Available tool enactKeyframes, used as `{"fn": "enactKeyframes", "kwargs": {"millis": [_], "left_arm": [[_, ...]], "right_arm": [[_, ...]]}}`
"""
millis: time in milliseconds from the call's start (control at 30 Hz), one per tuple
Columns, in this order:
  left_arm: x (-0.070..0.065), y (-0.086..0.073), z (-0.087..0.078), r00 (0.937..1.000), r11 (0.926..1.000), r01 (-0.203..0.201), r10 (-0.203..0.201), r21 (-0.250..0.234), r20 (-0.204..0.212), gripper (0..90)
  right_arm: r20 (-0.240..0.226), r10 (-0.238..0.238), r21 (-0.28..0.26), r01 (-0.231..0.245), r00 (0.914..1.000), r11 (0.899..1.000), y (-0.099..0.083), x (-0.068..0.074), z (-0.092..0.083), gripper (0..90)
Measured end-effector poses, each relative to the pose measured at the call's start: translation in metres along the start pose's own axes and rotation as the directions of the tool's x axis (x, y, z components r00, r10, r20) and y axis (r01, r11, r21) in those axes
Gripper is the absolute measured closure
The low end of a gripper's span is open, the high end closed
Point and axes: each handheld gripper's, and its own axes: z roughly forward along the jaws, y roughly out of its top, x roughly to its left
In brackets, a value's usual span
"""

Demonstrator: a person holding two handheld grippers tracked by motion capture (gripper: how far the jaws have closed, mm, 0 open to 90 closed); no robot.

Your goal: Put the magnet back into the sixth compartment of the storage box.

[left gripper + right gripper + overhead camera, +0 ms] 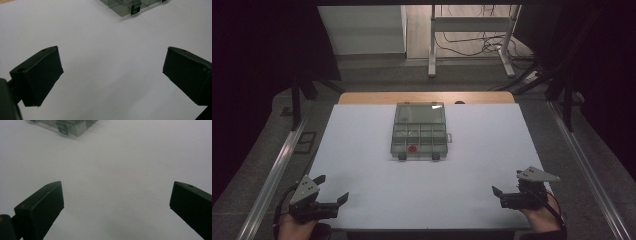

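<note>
A white sheet (482, 165) covers most of a table, a strip of its wooden top (377, 98) left bare along the far edge; metal rails (274, 172) run along both sides, over grey carpeted floor (257, 165); beyond the table, the white legs of a desk frame (432, 50) stand on a pale, brightly lit floor (417, 30), with black cables (472, 47) tangled between them; a white cabinet (362, 30) sits to the left of the frame; dark drapes (257, 45) close in on both sides, leaving the edges of the room in shadow.
</note>
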Motion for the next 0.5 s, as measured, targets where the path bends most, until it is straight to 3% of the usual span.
{"fn": "enactKeyframes", "kwargs": {"millis": [500], "left_arm": [[0.000, 0.000, 0.000, 1.0000, 1.0000, -0.003, 0.003, 0.001, -0.001, 3.1]], "right_arm": [[0.020, 0.036, 0.024, -0.036, 0.9992, 0.999, -0.023, -0.005, -0.002, 0.0]]}}
